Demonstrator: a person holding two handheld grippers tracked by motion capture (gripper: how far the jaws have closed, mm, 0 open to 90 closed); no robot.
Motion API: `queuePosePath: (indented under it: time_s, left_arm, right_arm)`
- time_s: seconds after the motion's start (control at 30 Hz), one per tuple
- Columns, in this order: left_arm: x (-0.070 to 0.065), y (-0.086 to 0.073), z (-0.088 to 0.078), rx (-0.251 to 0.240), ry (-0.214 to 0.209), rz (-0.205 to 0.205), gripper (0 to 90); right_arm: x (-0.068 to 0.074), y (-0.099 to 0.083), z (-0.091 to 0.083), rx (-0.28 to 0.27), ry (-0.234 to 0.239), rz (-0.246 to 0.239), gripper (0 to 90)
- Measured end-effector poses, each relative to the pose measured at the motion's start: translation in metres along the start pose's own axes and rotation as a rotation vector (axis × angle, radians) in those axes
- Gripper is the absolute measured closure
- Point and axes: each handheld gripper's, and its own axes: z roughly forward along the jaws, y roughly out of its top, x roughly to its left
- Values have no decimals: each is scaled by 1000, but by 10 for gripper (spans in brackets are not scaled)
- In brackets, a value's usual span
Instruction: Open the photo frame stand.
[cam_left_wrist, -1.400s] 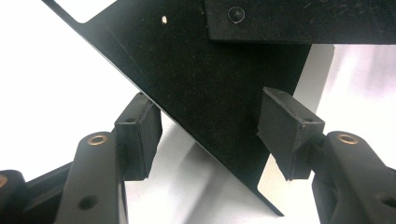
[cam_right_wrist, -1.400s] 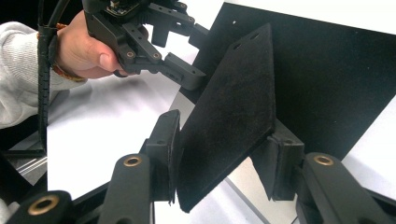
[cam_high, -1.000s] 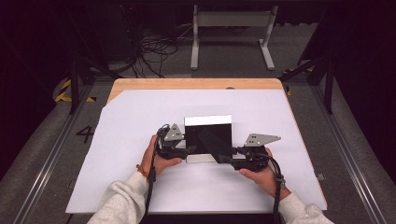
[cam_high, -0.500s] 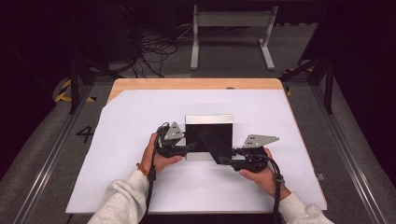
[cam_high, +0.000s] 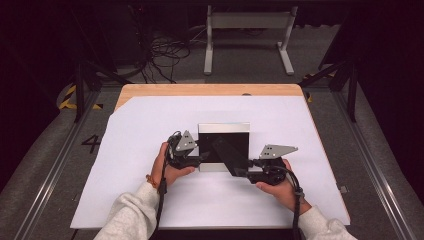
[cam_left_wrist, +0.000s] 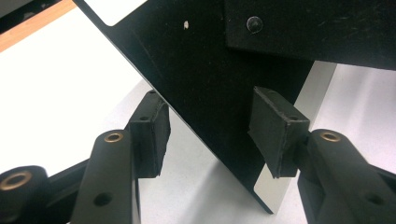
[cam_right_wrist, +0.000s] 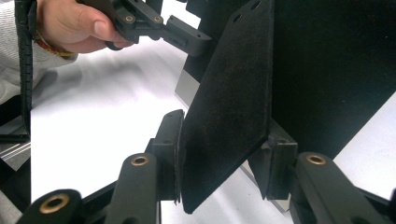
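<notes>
A black square plate (cam_high: 240, 139) with a silver strip along its near edge lies on the white sheet (cam_high: 150, 125). My left gripper (cam_high: 204, 157) sits at its near left corner. In the left gripper view that corner of the plate (cam_left_wrist: 210, 70) lies between the jaws of the left gripper (cam_left_wrist: 212, 135), which have just been closing, and the pads rest against it. A black textured board (cam_high: 227, 155) with holes slants over the plate. My right gripper (cam_high: 239, 171) is shut on its lower end. In the right gripper view the right gripper (cam_right_wrist: 224, 158) has one pad on each side of the board (cam_right_wrist: 229, 107).
The sheet covers most of a wooden table (cam_high: 200, 90). A rail (cam_high: 380, 165) runs along the table's right side. Behind the table stand a grey metal frame (cam_high: 250, 20) and loose cables (cam_high: 165, 50) on the dark floor. The left hand (cam_right_wrist: 74, 28) shows in the right gripper view.
Both hands stay where they were. The left jaws look slightly closer together around the plate's corner. The board and plate have hardly shifted.
</notes>
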Motion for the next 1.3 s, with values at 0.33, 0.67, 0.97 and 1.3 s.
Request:
queuePosePath:
  time_s: [0.33, 0.67, 0.97, 1.3]
  left_arm:
    - [-2, 1, -7, -22, -10, 20, 513]
    - [-7, 0, -14, -27, -25, 37, 521]
    - [-14, -9, -13, 6, -36, 70, 538]
    - [-21, -18, -6, 80, -78, 75, 541]
  right_arm:
    - [7, -1, -3, 28, -3, -40, 595]
    - [14, -4, -5, 65, -16, -88, 600]
    - [18, -5, -6, 82, -26, -108, 610]
    - [22, -7, -7, 103, -29, -129, 623]
